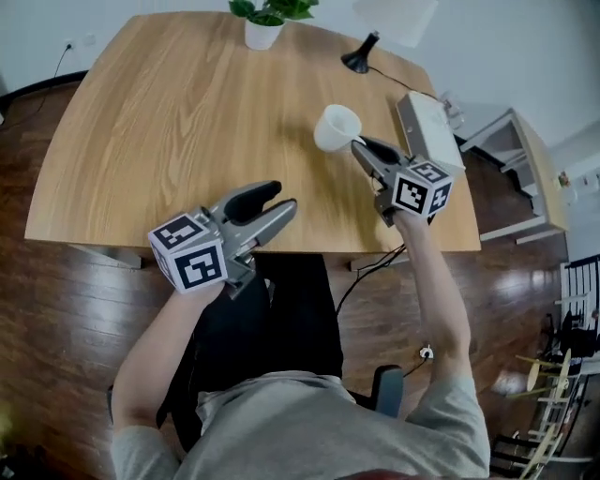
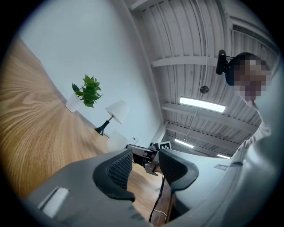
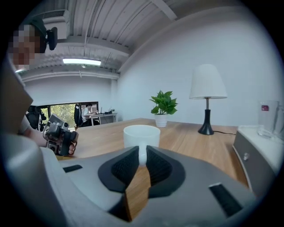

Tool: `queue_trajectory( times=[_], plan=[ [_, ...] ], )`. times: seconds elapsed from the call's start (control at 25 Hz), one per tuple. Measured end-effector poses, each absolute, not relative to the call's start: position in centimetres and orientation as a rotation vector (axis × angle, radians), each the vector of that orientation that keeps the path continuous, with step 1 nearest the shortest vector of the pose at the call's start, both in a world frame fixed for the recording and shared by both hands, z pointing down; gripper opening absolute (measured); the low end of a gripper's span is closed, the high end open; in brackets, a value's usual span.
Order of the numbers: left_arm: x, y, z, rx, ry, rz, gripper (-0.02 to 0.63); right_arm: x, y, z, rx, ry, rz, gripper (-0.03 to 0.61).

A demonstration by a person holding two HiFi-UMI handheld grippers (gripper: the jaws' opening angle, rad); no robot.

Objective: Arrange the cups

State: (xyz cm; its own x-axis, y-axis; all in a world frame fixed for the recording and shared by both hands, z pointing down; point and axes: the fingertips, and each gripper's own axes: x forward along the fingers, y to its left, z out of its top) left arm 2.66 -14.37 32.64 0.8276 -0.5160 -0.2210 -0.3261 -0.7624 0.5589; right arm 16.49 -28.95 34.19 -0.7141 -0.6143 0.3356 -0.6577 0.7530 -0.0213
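Right hand-held gripper (image 1: 358,143) clasps the empty white cup (image 1: 336,127); left hand-held gripper (image 1: 281,197) gapes.

Wooden table (image 1: 187,141), potted plant (image 1: 263,23), black-based lamp (image 1: 360,54)
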Motion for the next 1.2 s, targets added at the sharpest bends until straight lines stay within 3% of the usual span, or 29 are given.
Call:
queue_trajectory(
  times=[0.36, 0.6, 1.2],
  plan=[
    [3.4, -14.1, 31.8, 2.494, -0.63, -0.486, 0.192, 35.1, -31.0, 26.8, 1.435, -2.512, 0.121, 0.069],
    [3.4, -14.1, 31.9, 2.497, -0.632, -0.486, 0.192, 46.1, -33.9, 26.8, 1.654, -2.27, 0.141, 0.069],
    [3.4, -14.1, 31.9, 2.49, -0.634, -0.493, 0.192, 50.3, -34.7, 28.9, 1.718, -2.2, 0.18, 0.07]
  ],
)
